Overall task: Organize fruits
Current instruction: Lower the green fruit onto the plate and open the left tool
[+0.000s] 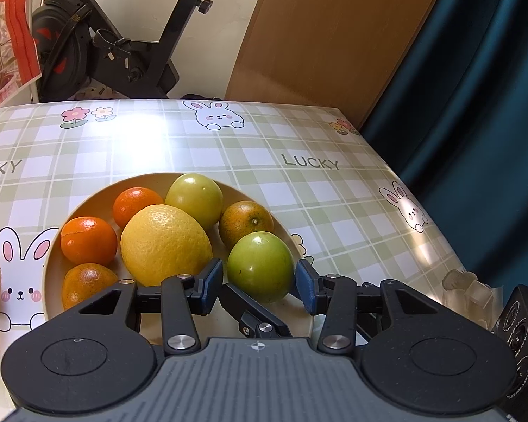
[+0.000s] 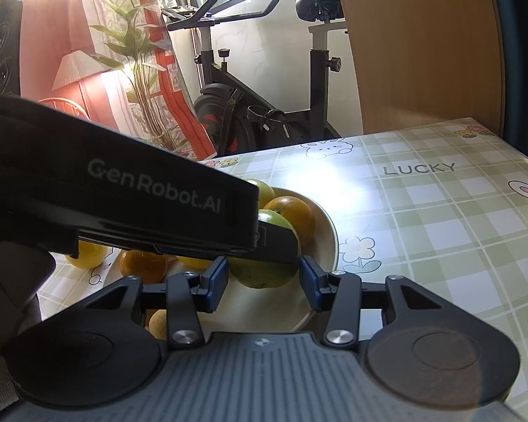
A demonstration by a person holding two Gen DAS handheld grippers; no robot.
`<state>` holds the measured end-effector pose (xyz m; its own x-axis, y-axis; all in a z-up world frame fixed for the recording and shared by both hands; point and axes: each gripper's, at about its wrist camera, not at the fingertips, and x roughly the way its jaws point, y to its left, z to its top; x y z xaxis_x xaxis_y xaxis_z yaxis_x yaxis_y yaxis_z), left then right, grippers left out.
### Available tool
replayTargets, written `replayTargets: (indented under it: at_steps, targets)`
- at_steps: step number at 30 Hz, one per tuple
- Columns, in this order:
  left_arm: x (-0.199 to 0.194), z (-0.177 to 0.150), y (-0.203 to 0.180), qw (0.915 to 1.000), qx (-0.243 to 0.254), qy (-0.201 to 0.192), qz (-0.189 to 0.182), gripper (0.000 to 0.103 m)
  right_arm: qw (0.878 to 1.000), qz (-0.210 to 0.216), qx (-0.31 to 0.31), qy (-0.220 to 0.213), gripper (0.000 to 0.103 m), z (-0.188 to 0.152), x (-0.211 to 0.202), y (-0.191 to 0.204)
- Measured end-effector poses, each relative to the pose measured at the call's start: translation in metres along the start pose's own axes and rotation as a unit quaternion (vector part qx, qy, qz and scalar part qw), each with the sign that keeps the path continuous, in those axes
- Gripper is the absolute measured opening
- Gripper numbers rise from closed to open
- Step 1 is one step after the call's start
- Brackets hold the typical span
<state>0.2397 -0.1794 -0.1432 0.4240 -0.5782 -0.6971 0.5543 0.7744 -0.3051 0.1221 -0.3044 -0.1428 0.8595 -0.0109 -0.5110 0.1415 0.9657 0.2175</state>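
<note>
The left gripper [image 1: 260,283] holds a round green fruit [image 1: 260,266] between its blue pads at the near right of the shallow beige plate [image 1: 52,263]. The right gripper [image 2: 263,281] is open beside the same fruit, gripping nothing. On the plate, the large yellow lemon [image 1: 165,244] lies with its long axis from near left to far right, on the checked tablecloth [image 1: 334,204].
</note>
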Motion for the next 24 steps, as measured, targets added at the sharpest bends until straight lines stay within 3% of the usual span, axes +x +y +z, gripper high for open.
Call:
replayTargets:
  at_steps: [15,24]
  targets:
    - [-0.008,0.0,-0.002,0.9999,0.0,-0.015,0.006,0.047,1.0,0.002,-0.019,0.01,0.049,0.001,0.01,0.005]
    - [-0.025,0.003,0.007,0.9994,-0.008,-0.033,0.007,0.047,1.0,-0.014,-0.021,-0.017,0.052,-0.005,0.001,0.008]
